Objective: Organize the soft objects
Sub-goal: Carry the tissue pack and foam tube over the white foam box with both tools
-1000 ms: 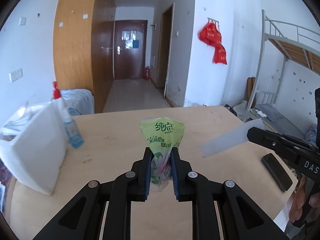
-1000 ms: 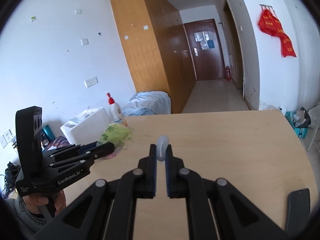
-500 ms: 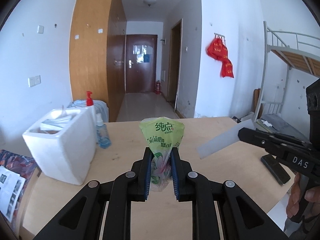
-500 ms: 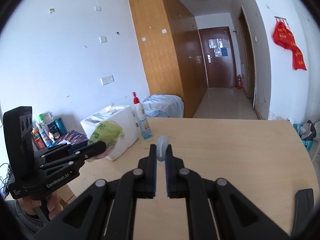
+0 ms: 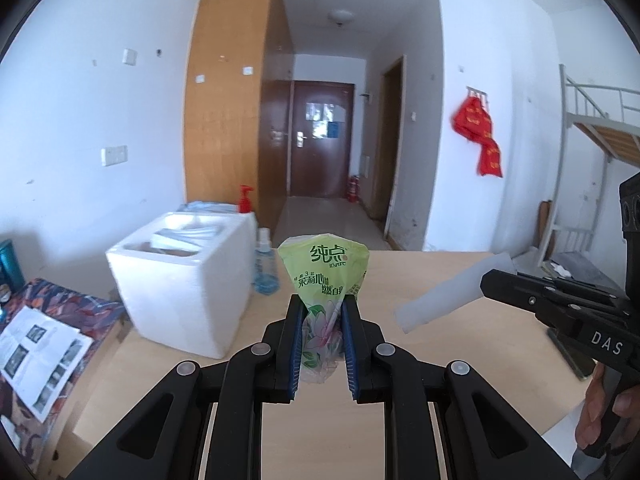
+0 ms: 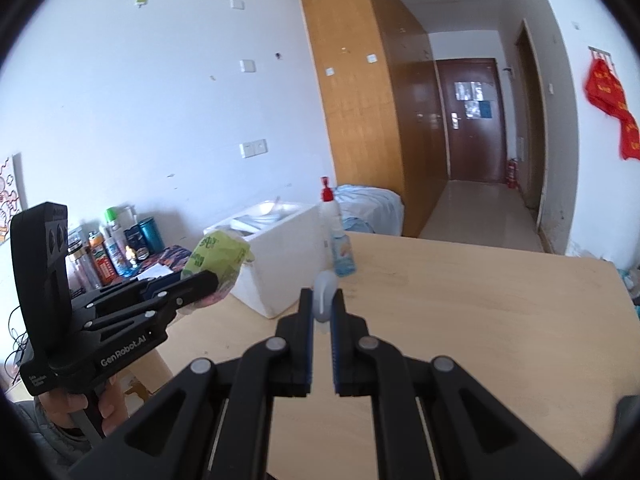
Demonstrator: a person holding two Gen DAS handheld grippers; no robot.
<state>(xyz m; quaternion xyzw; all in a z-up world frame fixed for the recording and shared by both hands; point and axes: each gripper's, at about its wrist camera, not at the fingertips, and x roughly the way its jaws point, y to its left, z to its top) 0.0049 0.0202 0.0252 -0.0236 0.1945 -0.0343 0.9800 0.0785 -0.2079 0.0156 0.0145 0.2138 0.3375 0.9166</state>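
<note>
The left gripper point(image 5: 322, 334) had its jaws closed narrowly on the lower part of a green tissue pack point(image 5: 323, 276), so the soft plastic was pinched and the top of the pack stood up above the pads. The right gripper point(image 6: 321, 312) had its jaws nearly together on a thin white flat piece point(image 6: 325, 294); in the left wrist view this piece point(image 5: 448, 292) stuck far out from the tips, over the wooden table point(image 5: 400, 420).

Both things were in the air, not on the table. The white foam box point(image 5: 180, 284) stood just to the left of the tissue pack, with a small blue bottle point(image 5: 265, 268) close beside it.

I judged some risks. The pack was held only by its loose wrapper, so it could slide out. The long white piece could bend or turn in such a small grip. On the way to the box, the pack might knock the bottle over.
</note>
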